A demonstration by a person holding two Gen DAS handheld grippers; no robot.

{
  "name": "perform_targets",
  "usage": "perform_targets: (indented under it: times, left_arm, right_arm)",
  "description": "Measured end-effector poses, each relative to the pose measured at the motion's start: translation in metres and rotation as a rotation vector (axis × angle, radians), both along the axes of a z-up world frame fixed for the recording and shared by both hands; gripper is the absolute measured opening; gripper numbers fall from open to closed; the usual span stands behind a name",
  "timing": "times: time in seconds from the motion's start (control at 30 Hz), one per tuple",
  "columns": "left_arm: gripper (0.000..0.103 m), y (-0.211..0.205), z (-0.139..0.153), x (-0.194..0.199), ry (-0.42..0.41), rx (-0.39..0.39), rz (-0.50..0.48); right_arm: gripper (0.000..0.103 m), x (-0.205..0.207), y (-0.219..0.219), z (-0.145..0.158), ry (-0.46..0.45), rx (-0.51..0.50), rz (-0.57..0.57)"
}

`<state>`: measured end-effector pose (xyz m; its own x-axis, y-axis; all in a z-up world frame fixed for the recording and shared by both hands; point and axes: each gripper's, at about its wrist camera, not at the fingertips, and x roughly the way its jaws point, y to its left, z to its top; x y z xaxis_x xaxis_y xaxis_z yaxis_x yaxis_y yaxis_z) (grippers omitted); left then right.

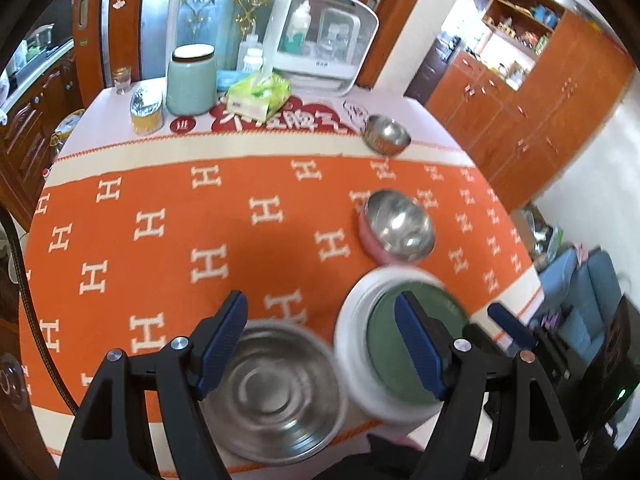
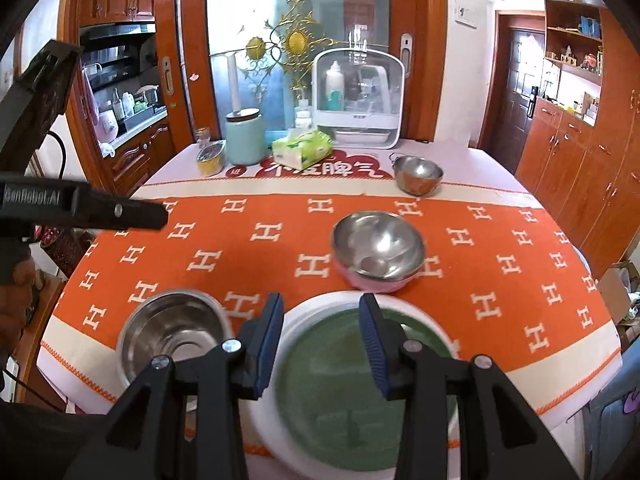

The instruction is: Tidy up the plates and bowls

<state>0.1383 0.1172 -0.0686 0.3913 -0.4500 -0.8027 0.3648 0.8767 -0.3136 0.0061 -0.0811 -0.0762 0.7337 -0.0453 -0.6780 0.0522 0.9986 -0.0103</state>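
Note:
A steel bowl [image 1: 276,392] [image 2: 172,332] stands near the front edge of the orange cloth. To its right lies a green plate with a white rim [image 1: 380,340] [image 2: 332,392]. My left gripper [image 1: 320,300] hangs open above the steel bowl, with nothing between its fingers. My right gripper [image 2: 322,304] hovers over the plate's far rim, jaws apart and pressing on nothing. Farther back sit a steel bowl nested in a pink bowl [image 1: 396,226] [image 2: 378,248] and a small steel bowl [image 1: 386,134] [image 2: 418,174].
At the table's far end stand a pale green jar [image 2: 244,138], a tissue pack [image 2: 302,148], a yellow tin [image 2: 210,160] and a white storage box [image 2: 358,100]. Wooden cabinets [image 2: 580,160] line the right wall. A hand [image 2: 16,280] shows at the left.

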Motion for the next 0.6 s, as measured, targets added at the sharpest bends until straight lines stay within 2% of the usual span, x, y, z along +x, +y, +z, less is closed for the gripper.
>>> perform_targets:
  times: [0.1,0.3,0.37,0.6]
  left_arm:
    - [0.077,-0.021,0.009,0.003,-0.011,-0.009,0.008]
    - [0.079,-0.072,0.027,0.013,-0.068,0.013,0.053]
    - [0.08,-0.088,0.031,0.019,-0.077,0.017,0.061]
    - [0.08,-0.141,0.043,0.04,-0.094,0.01,0.098]
  right_arm:
    - [0.046,0.002,-0.022,0.003,-0.013,0.003,0.004]
    - [0.047,0.006,-0.071,0.015,-0.038,0.043,-0.01]
    - [0.052,0.008,-0.091,0.02,-0.047,0.052,-0.021]
    - [0.054,0.025,-0.159,0.03,-0.064,0.089,-0.041]
